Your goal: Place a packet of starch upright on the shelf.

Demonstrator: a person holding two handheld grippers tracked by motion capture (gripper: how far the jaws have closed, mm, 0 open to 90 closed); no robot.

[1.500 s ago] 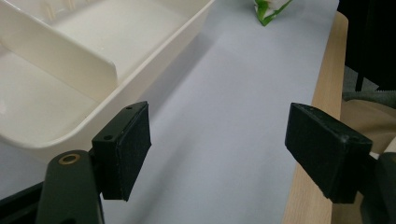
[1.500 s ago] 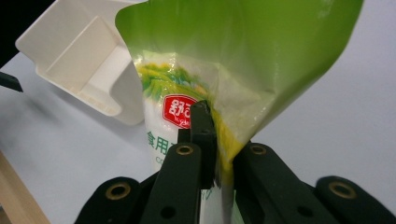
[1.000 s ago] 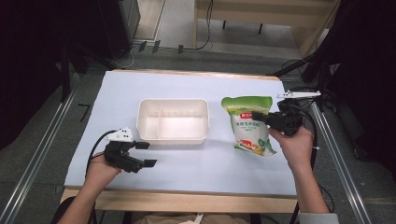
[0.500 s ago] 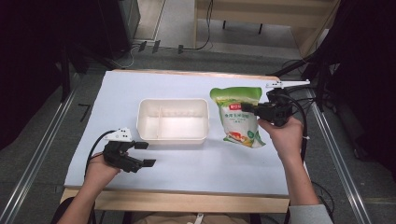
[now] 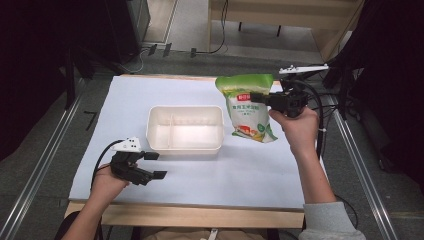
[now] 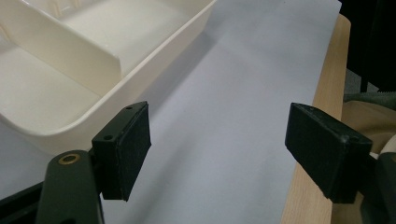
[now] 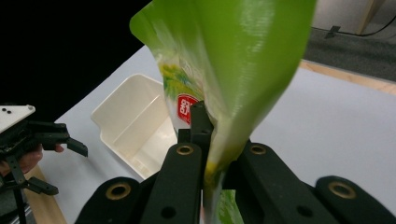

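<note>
A green and white food bag hangs in the air over the table's right side, just right of the tray. My right gripper is shut on its edge; in the right gripper view the bag rises from between the black jaws. A cream plastic tray with a divider sits at the table's middle and holds nothing. My left gripper rests open near the front left edge, jaws wide apart, with the tray's corner just ahead of it.
The table has a pale blue-white top and a wooden front edge. Cables and metal rails run along both sides of the table. A wooden shelf stands beyond the far edge.
My right gripper has lifted the bag off the table and carried it up and a little left toward the tray. The left gripper has stayed in place.
</note>
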